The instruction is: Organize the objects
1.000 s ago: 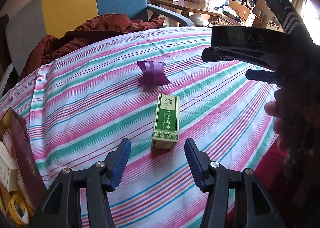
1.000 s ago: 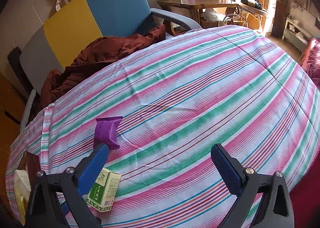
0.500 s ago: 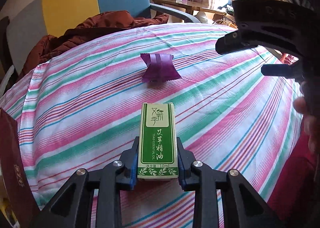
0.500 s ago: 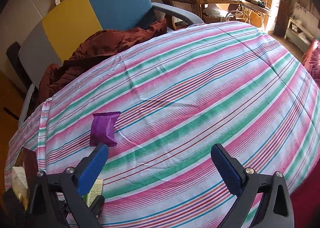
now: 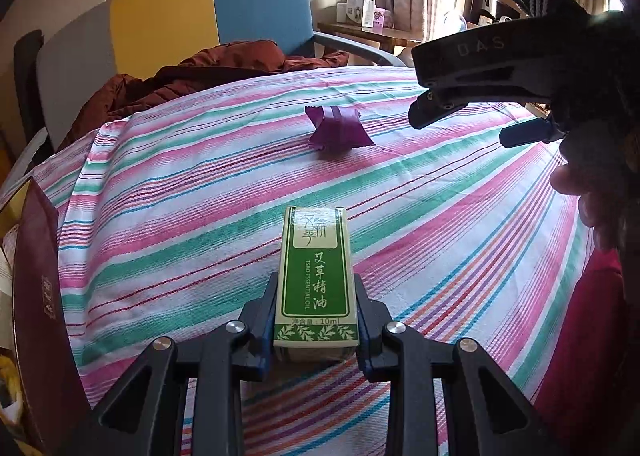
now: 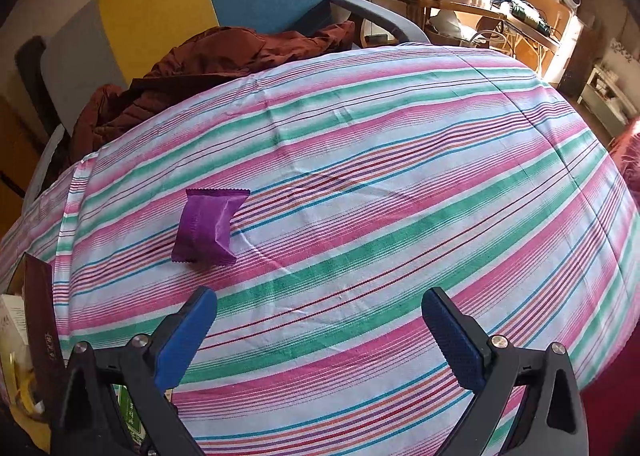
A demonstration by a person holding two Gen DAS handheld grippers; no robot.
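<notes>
Striped tablecloth (image 5: 200,184), left gripper (image 5: 316,320) clamping green box (image 5: 314,280); right gripper (image 6: 320,332) agape

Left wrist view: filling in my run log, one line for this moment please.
left gripper: shut on green essential-oil box | right gripper: open, empty | purple foil packet: lying on striped tablecloth

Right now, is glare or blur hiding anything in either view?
Left wrist view: the window glare washes out the top right, leaving the right tool a dark silhouette; the green box in the left tool reads sharp. Right wrist view: evenly lit, purple packet crisp, fisheye bulging the striped cloth.
</notes>
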